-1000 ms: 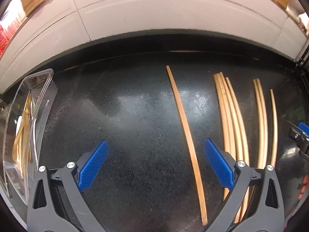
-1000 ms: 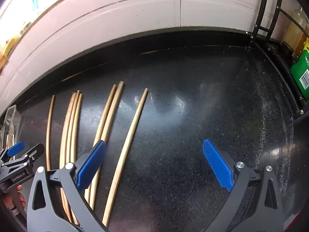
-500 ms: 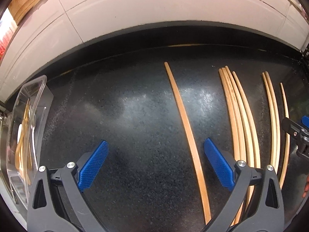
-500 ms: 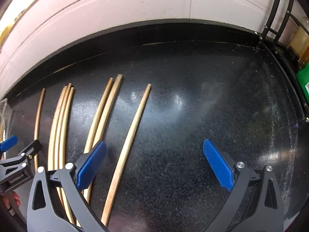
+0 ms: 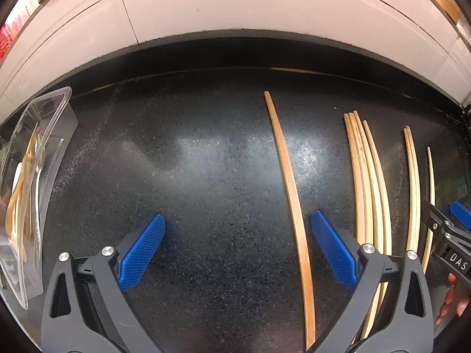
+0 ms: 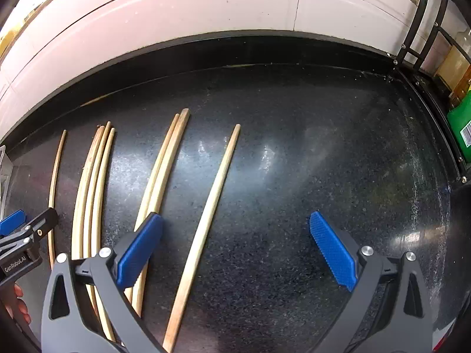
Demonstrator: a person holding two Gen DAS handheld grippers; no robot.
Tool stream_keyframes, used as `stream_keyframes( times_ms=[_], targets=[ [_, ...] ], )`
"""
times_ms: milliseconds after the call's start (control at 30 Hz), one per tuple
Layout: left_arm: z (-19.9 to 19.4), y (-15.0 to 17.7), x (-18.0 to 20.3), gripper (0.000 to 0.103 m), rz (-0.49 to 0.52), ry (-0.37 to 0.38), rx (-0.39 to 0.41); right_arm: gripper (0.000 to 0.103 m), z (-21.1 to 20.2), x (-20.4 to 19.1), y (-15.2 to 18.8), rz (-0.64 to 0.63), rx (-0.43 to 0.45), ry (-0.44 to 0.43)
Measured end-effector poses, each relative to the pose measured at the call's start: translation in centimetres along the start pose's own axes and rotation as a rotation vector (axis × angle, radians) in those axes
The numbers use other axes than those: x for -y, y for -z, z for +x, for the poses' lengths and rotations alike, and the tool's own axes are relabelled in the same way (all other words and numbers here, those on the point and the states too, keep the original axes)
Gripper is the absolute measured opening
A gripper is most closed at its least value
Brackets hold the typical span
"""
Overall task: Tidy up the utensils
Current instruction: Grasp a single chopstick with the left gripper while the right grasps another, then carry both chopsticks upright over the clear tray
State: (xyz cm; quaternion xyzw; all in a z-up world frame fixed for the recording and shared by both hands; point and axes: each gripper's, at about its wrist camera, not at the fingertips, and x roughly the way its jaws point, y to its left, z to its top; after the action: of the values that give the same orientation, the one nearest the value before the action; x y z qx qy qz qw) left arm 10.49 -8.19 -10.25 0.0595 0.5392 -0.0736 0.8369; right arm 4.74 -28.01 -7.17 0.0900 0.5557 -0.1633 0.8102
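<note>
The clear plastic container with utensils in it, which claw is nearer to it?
Left. The left claw hangs open just right of the clear plastic container. The right claw sits farther right, past the chopsticks, the container barely at its view's edge.

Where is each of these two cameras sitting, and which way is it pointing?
Left wrist: sits on the left gripper, looking forward over the black counter at a lone chopstick and a clear container; its open blue fingers show.
Right wrist: sits on the right gripper, facing the same counter; its open fingers show.
Shared: the same chopsticks, and each view catches the other gripper at its edge.
</note>
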Motion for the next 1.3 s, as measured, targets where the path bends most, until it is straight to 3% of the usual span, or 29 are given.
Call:
stream_keyframes(
  times_ms=[100,133,167,200,233,300,400,433,467,500,833,1300],
  targets=[
    [-0.2,0.2,0.1,0.093,0.019,0.008,0.014,0.093,-0.3,-0.6,0.2,-0.024,-0.002,-0.010],
    [-0.5,0.5,0.5,0.082,0.038,0.015,0.029,0.088,-0.4,-0.8,0.2,-0.028,0.007,-0.013],
    [-0.8,0.6,0.9,0.074,0.061,0.021,0.046,0.072,-0.8,-1.1,0.2,-0.035,0.024,-0.015],
    [-1.1,0.6,1.4,0.054,0.093,0.031,0.064,0.053,-1.2,-1.3,0.4,-0.038,0.036,-0.014],
    [-1.3,0.9,1.6,0.042,0.104,0.032,0.066,0.045,-1.4,-1.4,0.2,-0.038,0.038,-0.017],
    [-1.4,0.8,2.4,0.036,0.118,0.035,0.067,0.026,-1.6,-2.2,-0.1,-0.061,0.027,-0.032],
    [-1.5,1.2,2.5,0.031,0.126,0.050,0.085,0.023,-1.7,-2.7,-0.1,-0.063,0.020,-0.057],
    [-1.5,1.4,2.5,0.020,0.130,0.055,0.092,0.021,-1.8,-2.6,-0.1,-0.057,0.021,-0.069],
    [-1.7,1.5,2.4,0.014,0.136,0.060,0.097,0.012,-1.8,-2.3,0.0,-0.047,0.021,-0.100],
    [-1.6,1.5,2.3,0.008,0.133,0.069,0.100,0.009,-1.7,-1.8,0.0,-0.034,0.015,-0.136],
    [-1.8,0.6,0.8,0.005,0.111,0.199,0.070,0.007,-1.6,-0.9,-0.2,0.024,-0.017,-0.252],
    [-7.5,-1.3,-2.8,0.005,0.071,0.244,0.165,0.007,-7.0,-0.6,-2.5,0.015,0.108,-0.290]
  ],
)
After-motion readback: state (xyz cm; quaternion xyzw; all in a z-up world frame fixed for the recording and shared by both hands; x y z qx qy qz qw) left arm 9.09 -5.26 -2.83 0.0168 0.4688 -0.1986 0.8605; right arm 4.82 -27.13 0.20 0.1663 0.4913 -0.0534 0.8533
